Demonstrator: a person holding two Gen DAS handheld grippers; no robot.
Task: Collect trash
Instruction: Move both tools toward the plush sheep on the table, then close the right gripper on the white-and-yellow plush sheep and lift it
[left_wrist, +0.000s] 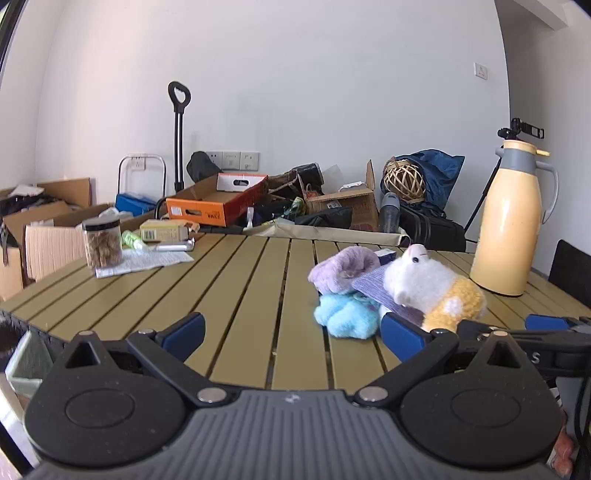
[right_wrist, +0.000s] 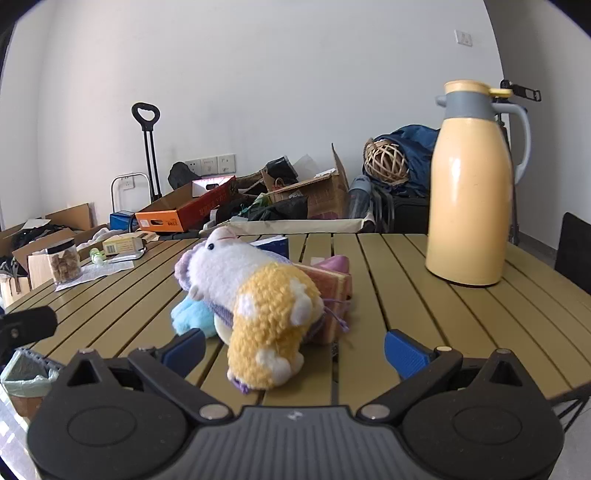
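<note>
Two handheld grippers w/ blue finger pads, both spread wide and grasping nothing. Left gripper (left_wrist: 291, 334) hovers at the near edge of the olive slatted table (left_wrist: 236, 295); bare slats lie between its fingers. Right gripper (right_wrist: 295, 349) sits beside it, to the right; the rear of one white-and-yellow plush toy (right_wrist: 258, 310) lies between its fingers, not touched by either pad.

Around that toy, one pile: one lilac fuzzy item (left_wrist: 341, 271), one light-blue fuzzy item (left_wrist: 347, 317), one pink sponge-like block (right_wrist: 332, 291), one small blue-and-white box (right_wrist: 271, 245) behind.

Right of the pile, well apart: one tall cream-yellow thermos jug w/ grey collar (right_wrist: 471, 192), upright.

Trash-like items cluster at the table's far left corner, well away from both grippers: one clear jar w/ black lid (left_wrist: 101, 243), one printed paper sheet (left_wrist: 144, 262) under it, one small yellow carton (left_wrist: 166, 229), one green wrapper (left_wrist: 131, 239), one silvery tube (left_wrist: 173, 246).

Below the table's left edge: one bin w/ pale-green liner (right_wrist: 26, 373).
</note>
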